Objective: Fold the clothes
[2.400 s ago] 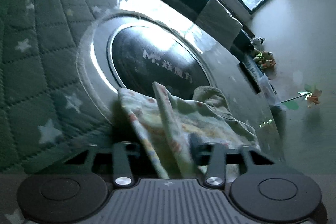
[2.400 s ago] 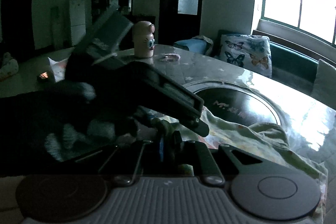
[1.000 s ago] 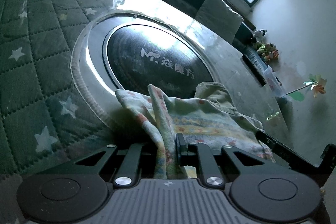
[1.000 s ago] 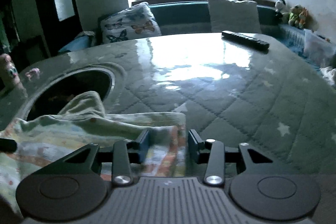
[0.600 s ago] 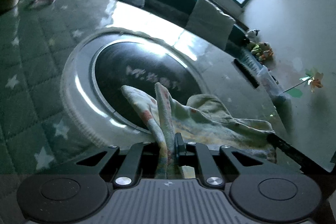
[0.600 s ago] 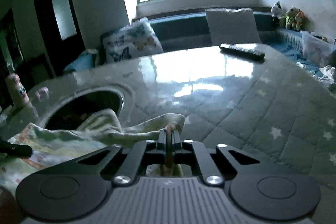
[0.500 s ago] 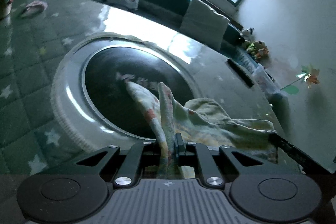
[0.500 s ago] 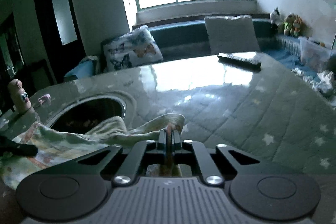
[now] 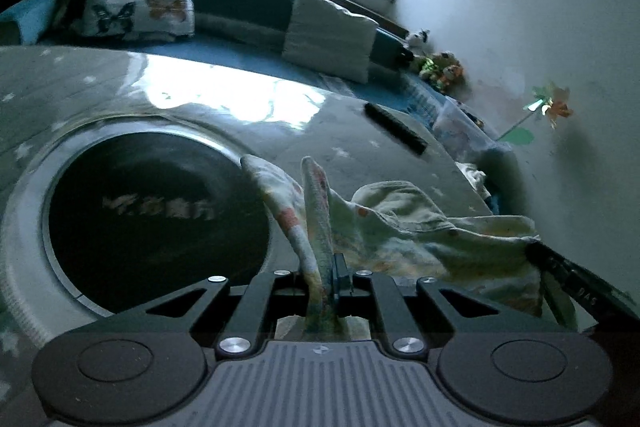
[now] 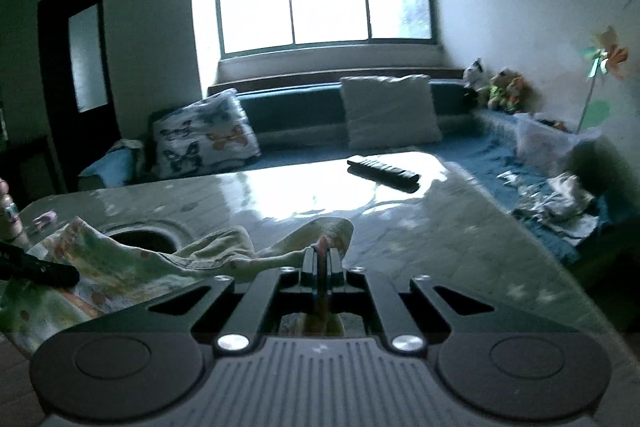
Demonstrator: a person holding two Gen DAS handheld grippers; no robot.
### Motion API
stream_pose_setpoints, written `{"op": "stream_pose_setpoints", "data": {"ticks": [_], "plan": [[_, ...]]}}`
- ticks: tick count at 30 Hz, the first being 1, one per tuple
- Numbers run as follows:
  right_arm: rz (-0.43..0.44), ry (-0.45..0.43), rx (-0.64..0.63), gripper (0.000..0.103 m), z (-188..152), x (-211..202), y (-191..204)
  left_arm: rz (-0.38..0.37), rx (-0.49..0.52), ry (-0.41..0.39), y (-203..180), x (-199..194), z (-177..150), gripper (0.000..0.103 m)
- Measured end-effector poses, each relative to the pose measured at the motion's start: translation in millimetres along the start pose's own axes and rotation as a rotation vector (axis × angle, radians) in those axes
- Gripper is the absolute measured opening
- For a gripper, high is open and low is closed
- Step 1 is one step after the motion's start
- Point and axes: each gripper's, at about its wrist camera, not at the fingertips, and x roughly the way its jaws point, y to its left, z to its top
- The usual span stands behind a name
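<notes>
A pale patterned garment [image 9: 404, 227] hangs between my two grippers above the quilted table [image 9: 340, 131]. My left gripper [image 9: 328, 267] is shut on one edge of it, the cloth standing up between the jaws. My right gripper [image 10: 320, 255] is shut on another edge of the same garment [image 10: 120, 263], which stretches off to the left in the right wrist view. The right gripper's black finger [image 9: 576, 287] shows at the right of the left wrist view. The left gripper's finger [image 10: 36, 267] shows at the left of the right wrist view.
A round dark glass panel with a grey rim [image 9: 24, 227] is set in the table under the garment. A black remote [image 10: 382, 171] lies at the table's far side. A sofa with cushions [image 10: 392, 111] and toys stands beyond, under the window.
Both grippers closed on the garment's edges and have lifted it up off the table; the cameras now sit higher and look more toward the sofa and window.
</notes>
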Motion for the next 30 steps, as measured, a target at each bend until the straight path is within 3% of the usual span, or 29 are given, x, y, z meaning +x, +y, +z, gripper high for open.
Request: {"op": "stream_pose_setpoints", "data": {"ticks": [16, 30], "plan": [[-0.168, -0.005, 0.001, 0.003, 16.0, 15.5, -61.9, -0.029, 0.123, 0.077, -59.7, 72.7, 17.9, 0.009], [-0.217, 0.049, 0.023, 0.003, 1.5, 42.6, -89.0, -0.004, 0.17, 0.129, -76.9, 106.6, 13.3, 0.01]]}}
